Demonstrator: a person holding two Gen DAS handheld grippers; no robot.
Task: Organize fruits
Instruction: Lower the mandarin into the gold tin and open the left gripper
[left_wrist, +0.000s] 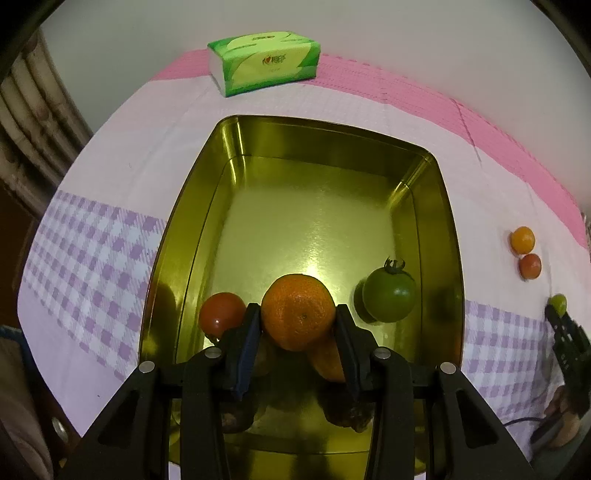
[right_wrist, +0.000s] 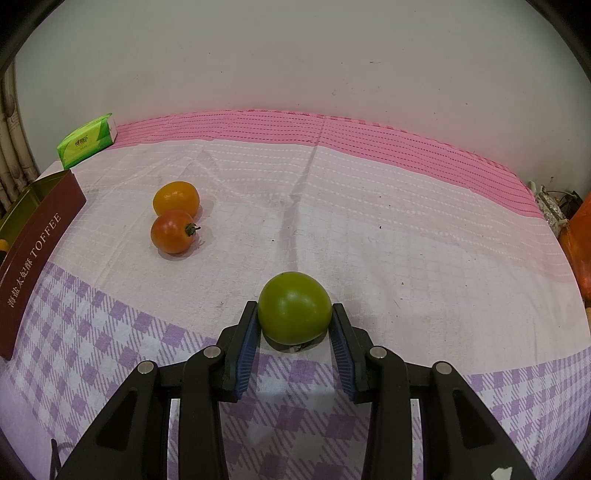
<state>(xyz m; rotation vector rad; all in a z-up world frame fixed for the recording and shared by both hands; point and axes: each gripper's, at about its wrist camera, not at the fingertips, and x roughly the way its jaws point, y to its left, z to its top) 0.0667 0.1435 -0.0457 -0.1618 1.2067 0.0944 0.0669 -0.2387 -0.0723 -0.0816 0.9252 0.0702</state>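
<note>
1. The left gripper (left_wrist: 298, 325) is clamping an orange mandarin (left_wrist: 298, 312) low inside the gold toffee tin (left_wrist: 448, 236), between a red tomato (left_wrist: 221, 312) and a green tomato (left_wrist: 388, 295) already lying there.
2. The right gripper (right_wrist: 294, 325) is pinching a second green tomato (right_wrist: 294, 307) resting on the cloth-covered counter (right_wrist: 369, 240).
3. The drop-off step looks to be in hand: next, the left jaws need widening to release the mandarin.
4. A yellow tomato (right_wrist: 176, 198) and a red-orange tomato (right_wrist: 172, 231), touching, are waiting outside the tin.

Brownish lumps (left_wrist: 236, 417) under the jaws, perhaps fruit, mostly hidden
</note>
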